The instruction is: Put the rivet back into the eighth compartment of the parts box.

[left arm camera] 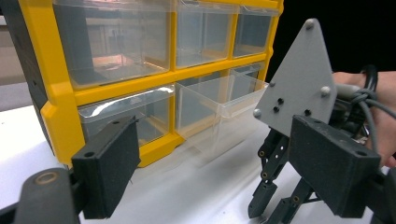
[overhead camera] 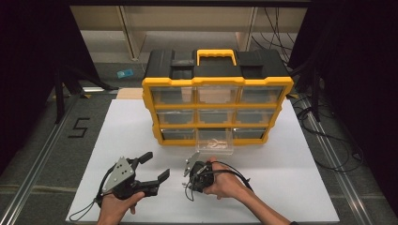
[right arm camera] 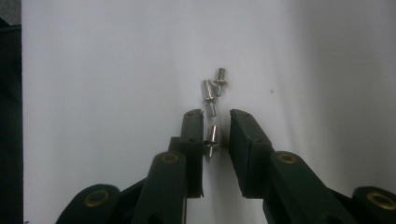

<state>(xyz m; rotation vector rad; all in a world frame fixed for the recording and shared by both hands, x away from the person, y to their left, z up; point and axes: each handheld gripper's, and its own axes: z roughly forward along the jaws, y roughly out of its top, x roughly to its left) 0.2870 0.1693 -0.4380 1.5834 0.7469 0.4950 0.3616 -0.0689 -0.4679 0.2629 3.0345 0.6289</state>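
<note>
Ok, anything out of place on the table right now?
Yes: small metal rivets lie loose on the white table, not in the organizer's pulled-out bottom-middle drawer. One sits between the right hand-held gripper's jaws.

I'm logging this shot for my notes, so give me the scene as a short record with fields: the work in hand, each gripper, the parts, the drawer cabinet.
work: picking small metal pins off the white table
right gripper: jaws nearly closed around one pin, a gap showing on one side
loose pins: just beyond the jaw tips
left gripper: open, holding nothing
cabinet: yellow and black
bottom middle drawer: pulled out
</note>
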